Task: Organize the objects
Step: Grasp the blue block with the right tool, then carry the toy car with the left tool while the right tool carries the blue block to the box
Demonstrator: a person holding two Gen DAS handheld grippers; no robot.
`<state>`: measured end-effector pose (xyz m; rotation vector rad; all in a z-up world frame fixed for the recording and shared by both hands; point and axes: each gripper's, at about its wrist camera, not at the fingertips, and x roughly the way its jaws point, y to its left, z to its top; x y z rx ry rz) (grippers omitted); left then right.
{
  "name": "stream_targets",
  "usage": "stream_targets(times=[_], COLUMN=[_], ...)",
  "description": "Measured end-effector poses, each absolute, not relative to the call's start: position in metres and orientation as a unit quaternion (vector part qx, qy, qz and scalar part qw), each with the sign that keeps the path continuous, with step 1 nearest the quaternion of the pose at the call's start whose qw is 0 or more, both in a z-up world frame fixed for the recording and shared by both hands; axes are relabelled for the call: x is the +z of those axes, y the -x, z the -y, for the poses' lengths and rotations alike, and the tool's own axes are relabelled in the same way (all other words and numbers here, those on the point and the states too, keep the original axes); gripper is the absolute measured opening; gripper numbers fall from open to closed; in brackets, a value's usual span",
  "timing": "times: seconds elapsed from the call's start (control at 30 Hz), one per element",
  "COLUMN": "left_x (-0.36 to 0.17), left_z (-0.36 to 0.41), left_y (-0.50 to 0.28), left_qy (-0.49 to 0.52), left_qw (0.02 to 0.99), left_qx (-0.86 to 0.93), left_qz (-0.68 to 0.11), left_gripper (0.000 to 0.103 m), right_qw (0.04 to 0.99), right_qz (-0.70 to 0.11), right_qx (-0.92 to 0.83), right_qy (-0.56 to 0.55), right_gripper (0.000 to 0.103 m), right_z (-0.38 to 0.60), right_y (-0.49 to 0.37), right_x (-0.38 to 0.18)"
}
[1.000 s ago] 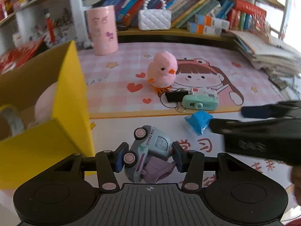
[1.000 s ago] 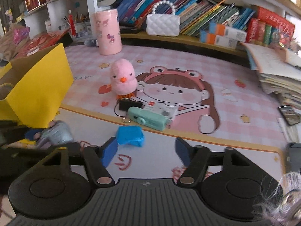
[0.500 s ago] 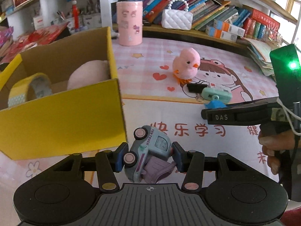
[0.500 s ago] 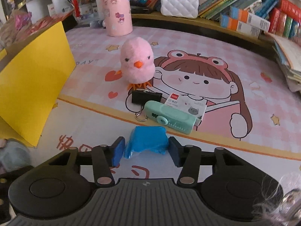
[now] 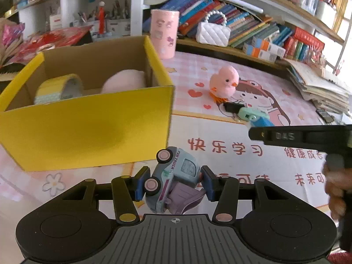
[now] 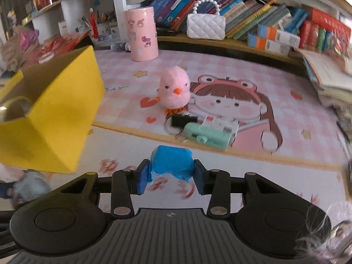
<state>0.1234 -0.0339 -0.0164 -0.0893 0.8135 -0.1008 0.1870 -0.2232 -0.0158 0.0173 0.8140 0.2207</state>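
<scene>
My left gripper (image 5: pixel 173 181) is shut on a pale blue toy truck (image 5: pixel 176 180), held tilted above the mat just in front of the yellow cardboard box (image 5: pixel 88 127). Inside the box lie a roll of yellow tape (image 5: pixel 58 89) and a pink plush (image 5: pixel 124 81). My right gripper (image 6: pixel 169 177) is closing on a blue wrapped block (image 6: pixel 171 161), its pads pressing both sides, lifted off the mat. In the left wrist view the right gripper's black body (image 5: pixel 303 136) reaches in from the right, with a hand (image 5: pixel 334 184) on it.
On the pink mat (image 6: pixel 242 70) stand a pink chick toy (image 6: pixel 175 89), a black binder clip (image 6: pixel 183 120), a mint green device (image 6: pixel 206 135) and a small white card (image 6: pixel 220 123). A pink cylinder (image 6: pixel 142 37), white purse (image 6: pixel 205 25), books and paper stacks line the back.
The right jaws closed on the blue block and lifted it off the mat. The left gripper carried the truck back and left, so the box's front and inside now show.
</scene>
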Motion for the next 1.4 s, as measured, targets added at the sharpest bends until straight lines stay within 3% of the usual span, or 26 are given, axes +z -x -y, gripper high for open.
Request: stream_targets(times=[0.53,1.4], left_x=[-0.003,0.014], left_z=[-0.053,-0.125], left_y=[-0.057,0.001], left_qy=[0.101,0.071], left_qw=[0.922,0.938], left_qx=[-0.012,-0.016], left_qz=[-0.374,-0.338], left_gripper=[0.048,0.048], right_qw=[0.904,0.911], right_qz=[-0.387,-0.365], right_qx=[0.180,0.189], right_qy=[0.026,0.022], right_gripper=[0.039,0.039], right_z=[0.126,0.046], right_y=[-0.091,-0.024], right_x=[0.005,0.013])
